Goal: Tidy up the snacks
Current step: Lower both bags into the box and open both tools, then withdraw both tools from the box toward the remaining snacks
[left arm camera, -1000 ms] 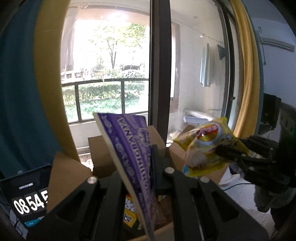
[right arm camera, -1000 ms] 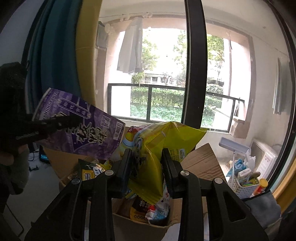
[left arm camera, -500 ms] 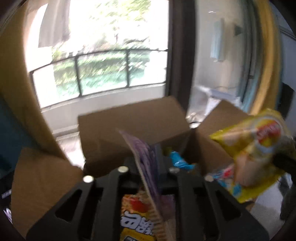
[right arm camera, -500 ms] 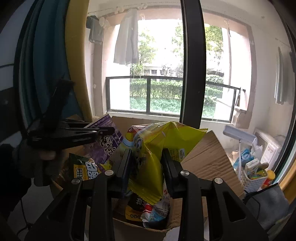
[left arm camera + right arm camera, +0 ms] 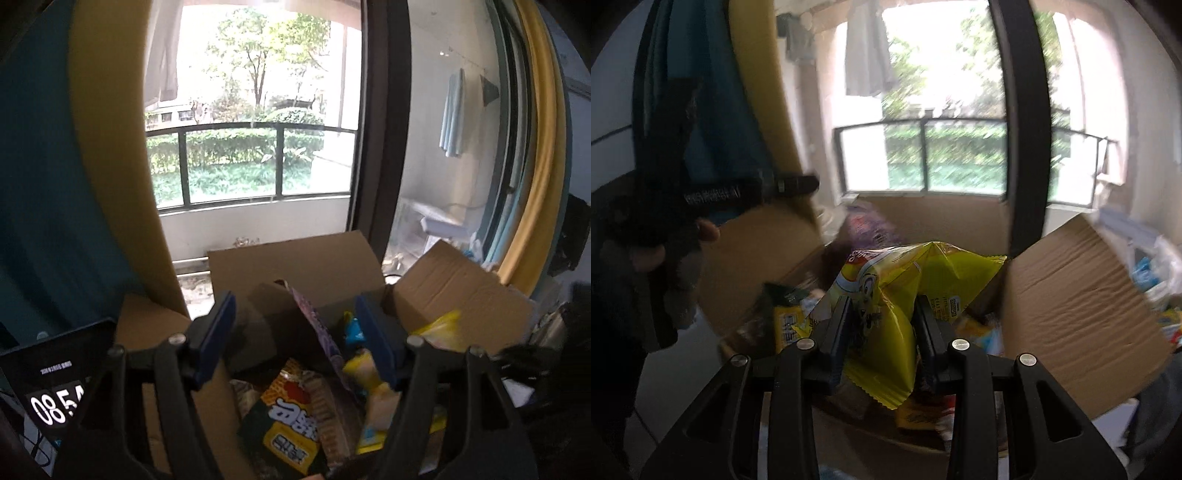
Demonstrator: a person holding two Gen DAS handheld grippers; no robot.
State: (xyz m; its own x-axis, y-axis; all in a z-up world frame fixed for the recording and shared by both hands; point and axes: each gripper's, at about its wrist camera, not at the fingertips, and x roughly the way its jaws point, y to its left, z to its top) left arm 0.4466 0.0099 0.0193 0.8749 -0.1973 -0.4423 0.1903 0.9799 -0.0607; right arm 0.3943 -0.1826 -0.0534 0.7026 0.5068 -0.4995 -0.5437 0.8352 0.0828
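Letting go of the purple snack packet (image 5: pixel 317 332) is the change that matters: a second ago the left gripper (image 5: pixel 295 332) had its fingers (image 5: pixel 218 332) clamped on that packet well above the cardboard box (image 5: pixel 295 269), and now those fingers stand spread wide with nothing between them, while the packet leans on edge inside the box, among a dark bag with a yellow label (image 5: pixel 291 424) and other wrappers. By my reading one snack is now delivered and the left side is free for another pick. The right gripper (image 5: pixel 882 325) still has its fingers (image 5: pixel 838 328) clenched on the yellow chip bag (image 5: pixel 908 280), which bulges up between them and sits over the open box (image 5: pixel 1071 295), not yet dropped in; this view is streaked with motion blur, so the hand is likely travelling. As for pose, the left gripper points forward and slightly downward over the box's near edge, toward the window, its fingers straddling the leaning packet without touching it. From the right view the left gripper (image 5: pixel 790 184) appears raised at the left, level and held above the box flap. Releasing the yellow bag over the box looks like the next step.
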